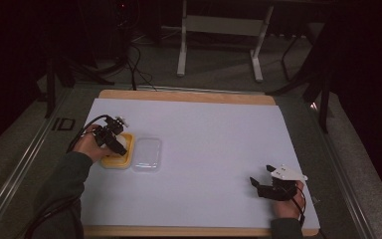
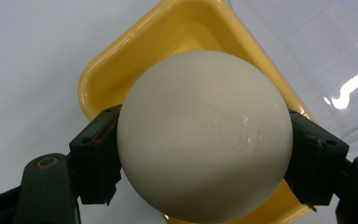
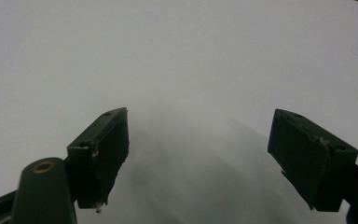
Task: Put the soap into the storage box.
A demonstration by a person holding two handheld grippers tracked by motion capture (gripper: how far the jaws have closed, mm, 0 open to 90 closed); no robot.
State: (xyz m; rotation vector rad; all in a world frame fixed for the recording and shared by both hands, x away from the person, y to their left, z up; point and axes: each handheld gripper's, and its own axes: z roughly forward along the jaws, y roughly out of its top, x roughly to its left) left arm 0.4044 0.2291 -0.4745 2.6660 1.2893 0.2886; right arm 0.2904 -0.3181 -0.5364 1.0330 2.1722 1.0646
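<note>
White table sheet (image 1: 214, 149): lying across the table. Clear lid (image 1: 146, 154): sitting just right of yellow tray (image 1: 110, 162), left side. Left gripper (image 1: 115, 143): clamping white ball (image 2: 205, 135) over the tray. Right gripper (image 1: 266, 184): resting near-right, jaws spread, gripping nothing.

Right gripper (image 3: 200, 158) jaws spread wide over bare white sheet (image 3: 177, 56), nothing between.

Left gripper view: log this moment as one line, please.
left claw: shut on white ball | over yellow tray | clear lid beside | right claw: open, idle
</note>
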